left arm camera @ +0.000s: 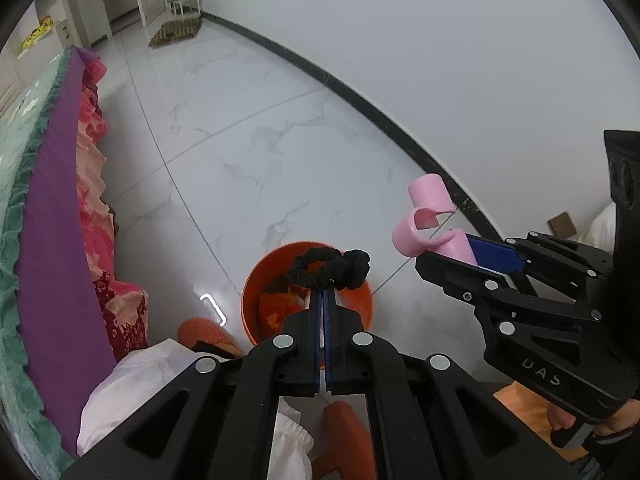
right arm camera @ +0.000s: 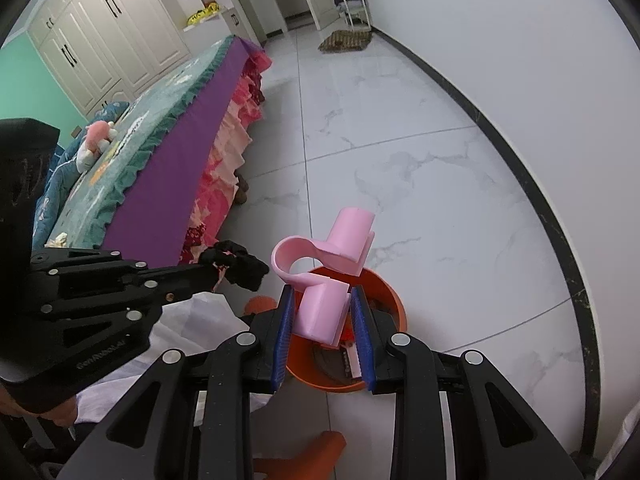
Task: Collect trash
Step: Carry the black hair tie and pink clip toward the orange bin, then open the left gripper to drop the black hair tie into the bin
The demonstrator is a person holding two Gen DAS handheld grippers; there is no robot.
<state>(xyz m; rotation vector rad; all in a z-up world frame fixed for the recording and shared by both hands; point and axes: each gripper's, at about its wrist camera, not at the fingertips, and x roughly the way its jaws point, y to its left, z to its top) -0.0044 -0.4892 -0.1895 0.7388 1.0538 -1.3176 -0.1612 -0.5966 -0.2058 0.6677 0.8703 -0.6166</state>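
Your left tool [left arm camera: 326,288] is clamped on a black scrunchie [left arm camera: 332,266] above the orange bin [left arm camera: 256,280] on the floor – your right tool [right arm camera: 323,312] grips a pink plastic piece [right arm camera: 324,280] over the same bin, beside the bed [right arm camera: 208,100].

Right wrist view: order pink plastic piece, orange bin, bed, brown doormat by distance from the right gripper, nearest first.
1. Pink plastic piece, clamped in the right gripper.
2. Orange bin, just below.
3. Bed, to the left.
4. Brown doormat, far end of floor.
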